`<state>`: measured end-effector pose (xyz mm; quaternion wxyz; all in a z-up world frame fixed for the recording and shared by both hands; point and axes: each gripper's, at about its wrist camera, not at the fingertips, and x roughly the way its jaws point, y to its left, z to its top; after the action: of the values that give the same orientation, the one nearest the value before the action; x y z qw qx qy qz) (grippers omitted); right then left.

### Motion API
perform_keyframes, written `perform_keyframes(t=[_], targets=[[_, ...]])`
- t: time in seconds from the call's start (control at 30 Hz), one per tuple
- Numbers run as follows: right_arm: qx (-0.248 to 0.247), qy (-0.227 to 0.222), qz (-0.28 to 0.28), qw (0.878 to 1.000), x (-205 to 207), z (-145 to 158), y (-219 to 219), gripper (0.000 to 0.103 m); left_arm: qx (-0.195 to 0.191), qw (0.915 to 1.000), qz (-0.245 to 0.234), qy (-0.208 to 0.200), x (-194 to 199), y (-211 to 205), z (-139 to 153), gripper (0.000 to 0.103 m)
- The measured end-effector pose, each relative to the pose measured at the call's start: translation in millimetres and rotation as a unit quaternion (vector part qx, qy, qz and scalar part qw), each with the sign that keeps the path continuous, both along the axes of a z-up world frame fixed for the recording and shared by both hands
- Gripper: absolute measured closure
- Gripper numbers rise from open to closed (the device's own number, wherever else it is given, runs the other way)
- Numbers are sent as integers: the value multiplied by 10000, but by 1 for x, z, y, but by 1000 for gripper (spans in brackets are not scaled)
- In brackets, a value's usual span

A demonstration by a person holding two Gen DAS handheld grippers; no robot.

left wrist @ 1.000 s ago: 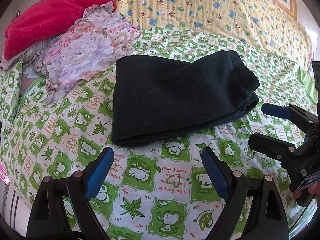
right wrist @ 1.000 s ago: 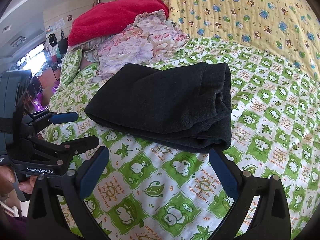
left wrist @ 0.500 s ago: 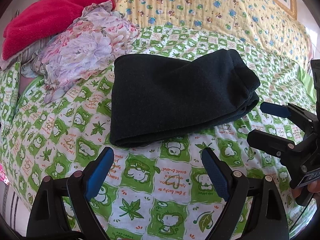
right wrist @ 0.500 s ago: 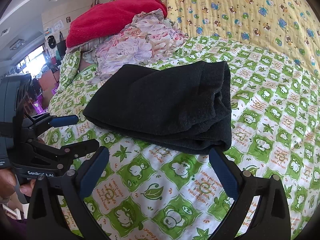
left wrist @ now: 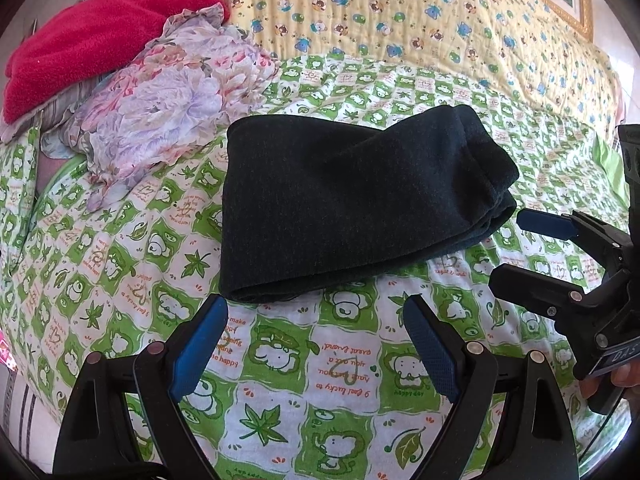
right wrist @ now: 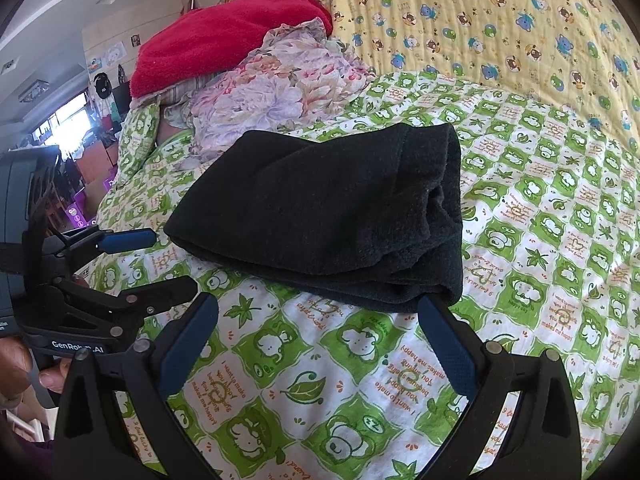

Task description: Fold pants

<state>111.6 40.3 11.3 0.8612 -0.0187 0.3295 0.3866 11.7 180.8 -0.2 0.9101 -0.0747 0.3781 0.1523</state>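
Right wrist view: green-and-white bedsheet (right wrist: 360, 360) printed with cartoon animals, leaves and orange text, readable upside down "I want to make you smiling because you makes me happy"; left wrist view shows "make ... happy" and "happy day" squares. Yellow quilt (right wrist: 500, 20) with bear print behind it. Red blanket (right wrist: 224, 40) piled over a floral cloth (right wrist: 280, 96) at the far left.

Pants (right wrist: 328, 216), dark, near-black knit, folded into a compact thick rectangle, lying flat mid-bed on the sheet; layered edges stacked at the right end, smooth fold at the left. Nothing touches them.

Right gripper (right wrist: 318, 320) spread wide, blue pads bare, holding nothing, just short of the pants' near edge. Left gripper (right wrist: 160, 260) at the left edge, likewise spread and empty, body labelled "GenRobot.AI", held by a hand (right wrist: 24, 368).
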Motion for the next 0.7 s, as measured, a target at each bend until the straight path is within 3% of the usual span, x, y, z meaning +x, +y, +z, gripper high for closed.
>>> perform_keyframes(t=[0.7], targets=[[102,-78,-67,9999,2,8,0,3,64,9998,33,-197,1,3,10,13]])
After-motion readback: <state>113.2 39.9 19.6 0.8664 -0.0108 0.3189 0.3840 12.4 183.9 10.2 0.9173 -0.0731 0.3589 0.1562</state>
